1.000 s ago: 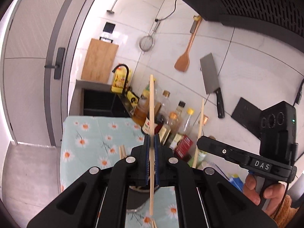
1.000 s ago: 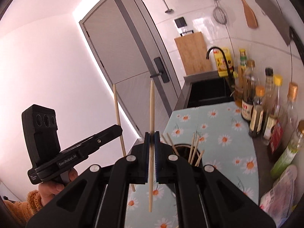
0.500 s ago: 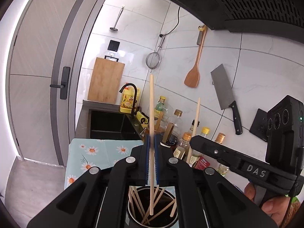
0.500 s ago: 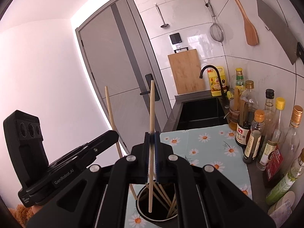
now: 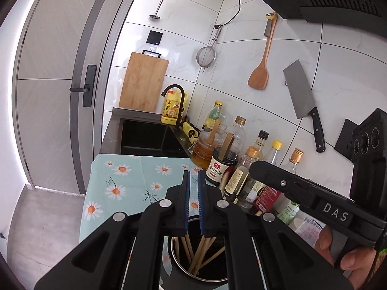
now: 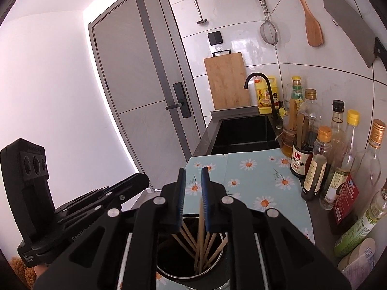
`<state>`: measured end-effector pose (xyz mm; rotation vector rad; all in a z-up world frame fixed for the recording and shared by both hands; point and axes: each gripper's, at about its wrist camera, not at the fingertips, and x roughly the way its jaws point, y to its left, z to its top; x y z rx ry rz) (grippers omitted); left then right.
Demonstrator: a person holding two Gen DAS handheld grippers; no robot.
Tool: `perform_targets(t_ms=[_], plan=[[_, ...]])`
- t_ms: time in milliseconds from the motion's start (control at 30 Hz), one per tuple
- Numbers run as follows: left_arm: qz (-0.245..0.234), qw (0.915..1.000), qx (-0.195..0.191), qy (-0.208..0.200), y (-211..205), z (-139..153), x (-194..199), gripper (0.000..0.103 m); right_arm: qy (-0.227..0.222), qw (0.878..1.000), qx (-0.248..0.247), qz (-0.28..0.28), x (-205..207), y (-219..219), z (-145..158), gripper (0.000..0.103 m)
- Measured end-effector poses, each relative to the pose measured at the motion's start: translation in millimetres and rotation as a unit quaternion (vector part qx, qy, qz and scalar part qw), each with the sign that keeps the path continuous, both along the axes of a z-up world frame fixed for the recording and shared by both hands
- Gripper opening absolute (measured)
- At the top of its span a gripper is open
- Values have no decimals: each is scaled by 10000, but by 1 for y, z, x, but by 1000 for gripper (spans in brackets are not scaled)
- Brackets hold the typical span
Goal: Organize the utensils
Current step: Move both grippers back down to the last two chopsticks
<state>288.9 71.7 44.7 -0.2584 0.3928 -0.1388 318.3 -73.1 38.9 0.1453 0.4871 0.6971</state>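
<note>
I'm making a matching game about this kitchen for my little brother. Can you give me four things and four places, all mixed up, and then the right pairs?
Things:
1. chopsticks
2. cleaver
3. cutting board
4. daisy cloth

Places:
A. flat on the counter
B. hanging on the wall tiles
C. in the metal cup
D. leaning behind the sink

Pairs: 1-C, 2-B, 3-D, 4-A
</note>
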Motion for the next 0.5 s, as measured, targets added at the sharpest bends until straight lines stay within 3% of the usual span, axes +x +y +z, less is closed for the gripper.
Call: perform_targets(t_ms=[67,300,433,500], plan=[[-12,10000,-36,19,2,1,-3,25,55,9999,120,-10,-1,-6,2,21],[55,10000,-2,-7,8,10,-24,37,87,9996,265,-42,-19,-21,13,21],[87,9998,195,-59,5,19,-43,52,230,9993,302,-46,-31,-26,16,22],[115,9995,304,12,2,22,-49,58,265,9991,321,-13,-40,-28,18,29]])
